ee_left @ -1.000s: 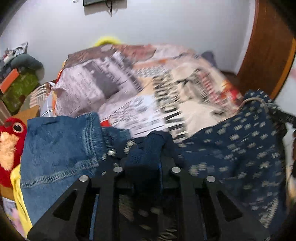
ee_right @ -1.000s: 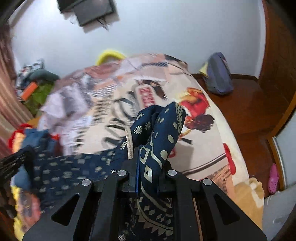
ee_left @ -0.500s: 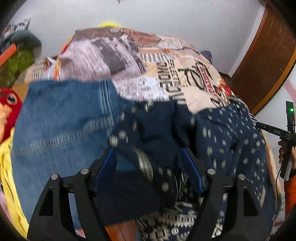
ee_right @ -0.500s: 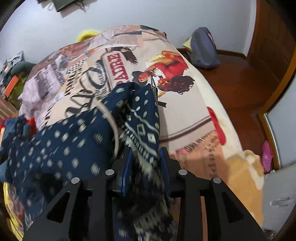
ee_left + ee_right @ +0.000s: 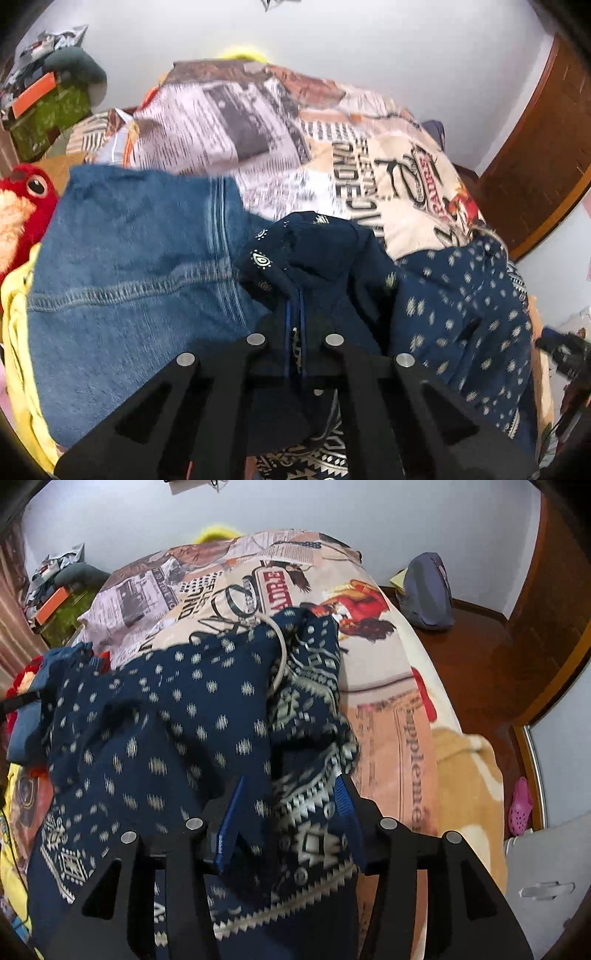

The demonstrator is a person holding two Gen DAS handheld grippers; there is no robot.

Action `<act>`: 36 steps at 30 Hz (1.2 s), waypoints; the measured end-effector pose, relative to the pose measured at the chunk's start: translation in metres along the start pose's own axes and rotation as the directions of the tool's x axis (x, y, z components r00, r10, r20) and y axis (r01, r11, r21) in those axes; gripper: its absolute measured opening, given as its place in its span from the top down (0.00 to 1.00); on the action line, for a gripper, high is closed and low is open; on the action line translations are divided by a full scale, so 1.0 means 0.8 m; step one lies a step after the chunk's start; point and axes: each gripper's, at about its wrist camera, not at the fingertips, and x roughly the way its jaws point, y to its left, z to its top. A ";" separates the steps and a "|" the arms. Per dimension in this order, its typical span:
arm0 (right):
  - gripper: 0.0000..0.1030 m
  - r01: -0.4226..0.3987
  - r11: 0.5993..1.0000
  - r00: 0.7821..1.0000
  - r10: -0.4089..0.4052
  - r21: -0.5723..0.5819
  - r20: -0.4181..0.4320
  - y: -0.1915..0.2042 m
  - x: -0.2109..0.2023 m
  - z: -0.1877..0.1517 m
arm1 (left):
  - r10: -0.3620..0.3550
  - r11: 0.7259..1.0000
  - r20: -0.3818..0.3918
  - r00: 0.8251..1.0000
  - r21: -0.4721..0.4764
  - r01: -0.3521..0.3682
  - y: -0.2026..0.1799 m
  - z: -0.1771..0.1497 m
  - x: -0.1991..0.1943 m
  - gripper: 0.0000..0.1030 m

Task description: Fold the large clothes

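Having released, left jaws re-clamp navy garment (image 5: 461,295); right jaws have just opened around it.

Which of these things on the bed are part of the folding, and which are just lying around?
Part of the job:
- navy patterned garment
- left gripper, shut on a fold of it
- right gripper, open

Just lying about:
- blue jeans
- red plush toy
- printed bedspread
- pink clog

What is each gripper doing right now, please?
Left gripper: closed on the navy patterned garment.
Right gripper: jaws just opening, garment between them.
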 end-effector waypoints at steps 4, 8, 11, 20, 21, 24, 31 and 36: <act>0.56 -0.015 1.000 0.999 0.016 0.014 -0.039 -0.001 0.002 -0.020 | 0.127 0.987 -0.007 0.992 0.103 -0.125 -0.015 -0.004 0.013 0.95; 0.56 -0.032 0.999 0.993 0.036 0.039 -0.115 -0.001 0.008 -0.050 | 0.167 0.978 -0.043 0.985 0.133 -0.160 -0.014 -0.025 0.017 0.89; 0.56 -0.014 1.000 0.988 0.017 0.019 -0.155 0.003 0.008 -0.072 | 0.114 0.984 -0.042 0.993 0.140 -0.107 -0.017 -0.046 -0.009 0.67; 0.56 0.004 1.000 0.998 -0.005 -0.012 -0.060 0.016 -0.068 -0.094 | 0.088 0.971 0.014 0.996 0.220 -0.089 -0.045 -0.095 -0.104 0.43; 0.56 0.005 1.000 0.999 -0.005 -0.011 -0.046 0.017 -0.077 -0.095 | 0.085 0.972 0.031 0.996 0.218 -0.089 -0.047 -0.100 -0.118 0.39; 0.55 0.026 1.000 1.000 -0.026 -0.017 -0.009 0.020 -0.101 -0.103 | 0.056 0.977 0.043 0.997 0.204 -0.064 -0.047 -0.115 -0.143 0.28; 0.50 0.053 0.999 0.998 -0.053 0.010 0.022 0.007 -0.129 -0.129 | 0.066 0.978 -0.014 0.998 0.200 -0.062 -0.039 -0.171 -0.152 0.15; 0.50 0.058 0.998 0.998 -0.059 0.029 0.006 -0.002 -0.137 -0.151 | 0.015 0.990 -0.100 0.995 0.138 -0.001 -0.029 -0.210 -0.138 0.15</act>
